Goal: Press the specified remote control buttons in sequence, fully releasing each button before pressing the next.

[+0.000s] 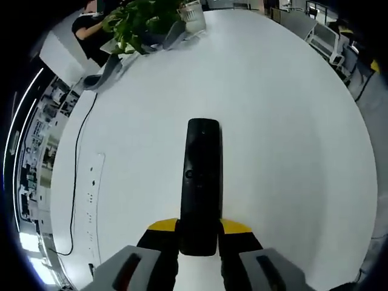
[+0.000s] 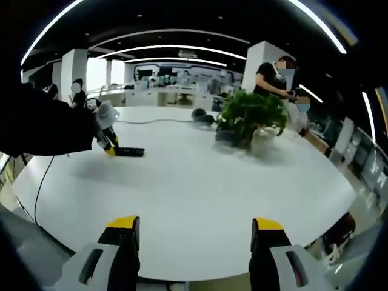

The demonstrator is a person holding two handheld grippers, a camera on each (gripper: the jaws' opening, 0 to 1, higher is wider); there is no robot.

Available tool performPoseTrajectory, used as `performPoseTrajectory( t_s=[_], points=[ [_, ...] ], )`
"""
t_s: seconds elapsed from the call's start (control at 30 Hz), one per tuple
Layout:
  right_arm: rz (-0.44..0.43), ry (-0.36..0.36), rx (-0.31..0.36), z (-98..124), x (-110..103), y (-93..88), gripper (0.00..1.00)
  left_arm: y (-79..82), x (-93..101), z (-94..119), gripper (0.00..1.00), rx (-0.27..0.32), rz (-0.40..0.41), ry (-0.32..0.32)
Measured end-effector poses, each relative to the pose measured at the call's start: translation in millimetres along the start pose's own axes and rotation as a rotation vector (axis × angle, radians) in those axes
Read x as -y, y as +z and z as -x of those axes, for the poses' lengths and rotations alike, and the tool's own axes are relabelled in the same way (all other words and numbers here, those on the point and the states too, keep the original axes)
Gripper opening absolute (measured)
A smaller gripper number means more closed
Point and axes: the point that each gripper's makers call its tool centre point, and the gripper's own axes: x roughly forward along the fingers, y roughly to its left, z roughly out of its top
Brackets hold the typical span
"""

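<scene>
The left gripper (image 1: pixel 198 239) is clamping the near end of a black remote (image 1: pixel 200 182), which is pointing across the white table (image 1: pixel 291 121) toward a potted plant (image 1: pixel 145 21) at the far edge. The right gripper (image 2: pixel 194 242) is hanging wide open, holding nothing, at the table's near edge.

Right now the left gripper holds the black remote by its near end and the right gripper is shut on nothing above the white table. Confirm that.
One detail is wrong. The right gripper is open, its jaws wide apart above the white table, as the right gripper view shows. The left gripper does hold the black remote by its near end.
</scene>
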Motion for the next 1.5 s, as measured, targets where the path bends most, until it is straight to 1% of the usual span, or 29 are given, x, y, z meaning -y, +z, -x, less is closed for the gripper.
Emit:
performPoseTrajectory(
  t_s=[0.1, 0.17, 0.27, 0.33, 0.37, 0.4, 0.47, 0.53, 0.57, 0.6, 0.67, 0.73, 0.8, 0.83, 0.87, 0.9, 0.97, 1.0, 1.03, 1.07, 1.1, 1.17, 1.2, 1.27, 1.33, 1.4, 1.43, 1.5],
  points=[
    [0.000, 0.002, 0.005, -0.2, -0.2, 0.9, 0.75, 0.0, 1.5, 0.5, 0.24, 0.050, 0.018, 0.014],
    [-0.005, 0.015, -0.004, -0.9, -2.3, -0.4, 0.76, -0.2, 1.9, 1.2, 0.24, 0.081, 0.022, 0.027],
    [0.005, 0.007, 0.027, 0.4, -1.0, 4.9, 0.81, 0.5, -2.4, 2.2, 0.27, 0.096, 0.028, 0.097],
    [0.010, 0.001, 0.029, 0.3, 0.2, 4.9, 0.83, 0.1, -2.1, 3.4, 0.28, 0.092, 0.060, 0.127],
    [0.012, -0.003, 0.027, 0.1, 1.0, 4.4, 0.83, -0.8, -8.4, 2.3, 0.29, 0.095, 0.064, 0.153],
    [0.011, -0.001, 0.029, 0.1, 0.8, 4.6, 0.84, -1.6, -9.5, 2.0, 0.29, 0.099, 0.072, 0.165],
    [0.013, 0.000, 0.040, 0.5, 0.7, 6.4, 0.86, -2.6, -11.2, 3.2, 0.31, 0.109, 0.127, 0.196],
    [0.019, 0.002, 0.044, 0.6, 0.3, 6.7, 0.87, -5.5, -12.1, 4.5, 0.32, 0.121, 0.221, 0.233],
    [0.024, 0.003, 0.042, 0.4, 0.0, 6.4, 0.87, -6.1, -11.3, 5.2, 0.32, 0.136, 0.246, 0.244],
    [0.026, 0.003, 0.039, 0.2, 0.2, 5.9, 0.87, -7.2, -10.9, 6.3, 0.33, 0.155, 0.279, 0.269],
    [0.026, 0.000, 0.035, 0.2, 1.1, 5.2, 0.87, -9.2, -13.7, 9.5, 0.37, 0.175, 0.303, 0.327],
    [0.012, -0.004, 0.055, 1.8, 2.8, 7.9, 0.88, -14.4, -16.6, 11.6, 0.41, 0.186, 0.380, 0.382],
    [0.009, 0.000, 0.052, 1.2, 2.0, 7.3, 0.88, -14.2, -13.8, 14.0, 0.53, 0.226, 0.439, 0.379],
    [0.010, -0.001, 0.050, 1.2, 2.0, 7.0, 0.88, -19.1, -14.3, 15.4, 0.61, 0.226, 0.491, 0.390],
    [0.012, -0.002, 0.051, 1.2, 2.1, 7.2, 0.88, -20.9, -13.7, 16.0, 0.70, 0.226, 0.511, 0.388],
    [0.013, 0.000, 0.052, 1.2, 1.8, 7.5, 0.88, -23.1, -10.1, 16.1, 0.73, 0.218, 0.531, 0.375],
    [0.013, 0.002, 0.053, 1.2, 1.2, 7.7, 0.89, -27.3, -4.3, 19.4, 0.73, 0.218, 0.577, 0.371],
    [0.013, 0.002, 0.053, 1.2, 1.2, 7.7, 0.89, -27.6, -2.0, 22.3, 0.74, 0.237, 0.597, 0.375],
    [0.011, 0.005, 0.057, 1.1, 0.8, 8.2, 0.89, -26.7, -1.6, 25.3, 0.76, 0.260, 0.605, 0.383],
    [0.009, 0.007, 0.058, 1.1, 0.4, 8.3, 0.90, -27.3, 1.2, 29.4, 0.79, 0.280, 0.642, 0.393],
    [0.011, 0.012, 0.054, 0.6, -0.8, 7.4, 0.93, -27.6, 3.1, 32.7, 0.81, 0.294, 0.664, 0.397],
    [0.018, 0.024, 0.045, -0.7, -3.8, 5.4, 0.98, -28.1, 8.3, 43.1, 0.86, 0.350, 0.716, 0.418],
    [0.022, 0.025, 0.044, -0.9, -4.2, 5.2, 0.99, -29.1, 13.2, 48.4, 0.88, 0.375, 0.750, 0.424],
    [0.025, 0.024, 0.048, -0.2, -4.2, 5.6, 0.99, -28.6, 22.9, 56.3, 0.94, 0.412, 0.790, 0.419],
    [0.022, 0.029, 0.060, 0.7, -5.0, 7.3, 0.99, -33.1, 27.9, 63.6, 0.99, 0.430, 0.788, 0.438],
    [0.015, 0.032, 0.063, 0.6, -5.4, 7.4, 0.99, -38.9, 35.1, 69.3, 1.00, 0.450, 0.792, 0.437],
    [0.010, 0.031, 0.058, 0.4, -5.2, 6.4, 0.99, -36.3, 46.5, 76.8, 1.00, 0.465, 0.804, 0.423],
    [0.003, 0.031, 0.048, -0.1, -4.9, 4.2, 0.99, -38.9, 59.5, 83.4, 1.00, 0.452, 0.789, 0.408]
  ],
)
